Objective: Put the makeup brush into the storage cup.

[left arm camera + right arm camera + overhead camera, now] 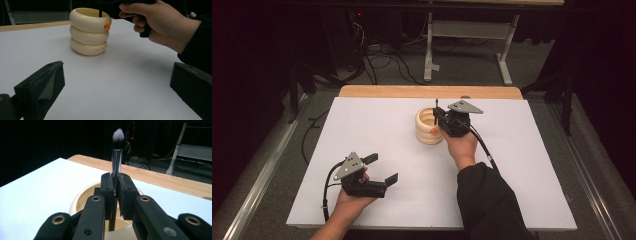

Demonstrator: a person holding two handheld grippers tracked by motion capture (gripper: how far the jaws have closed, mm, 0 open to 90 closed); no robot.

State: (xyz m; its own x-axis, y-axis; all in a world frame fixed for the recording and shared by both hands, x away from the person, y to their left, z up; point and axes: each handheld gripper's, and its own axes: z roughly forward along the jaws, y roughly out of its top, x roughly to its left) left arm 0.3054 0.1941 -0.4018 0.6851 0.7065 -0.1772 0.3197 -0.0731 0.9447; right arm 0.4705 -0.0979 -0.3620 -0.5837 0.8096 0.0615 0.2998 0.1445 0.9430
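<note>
A cream holder [429, 127], shaped like three rounded rings stacked one on another with an open top, stands on the white surface [377, 130] a little toward its far edge and right of its middle. A small orange tab [107, 25] sticks out from its upper ring, and a line of tiny dark print, too small to read, runs along the bottom ring.

The right gripper [115, 185] is directly above the holder's mouth, its jaws pressed tight on a makeup brush [117, 155] held upright. The brush has a shiny metal ferrule and a rounded tuft that is dark low down and pale at the tip; its dark handle runs down below the jaws into the holder's opening. In the left gripper view the right hand [160, 22] wraps the grip just beside the holder, with a black sleeve [484, 200] behind it.

The left gripper [382, 169] rests near the surface's near-left corner, well apart from the holder, its jaws spread wide with nothing between them. The left hand [349, 200] holds it from behind.
</note>
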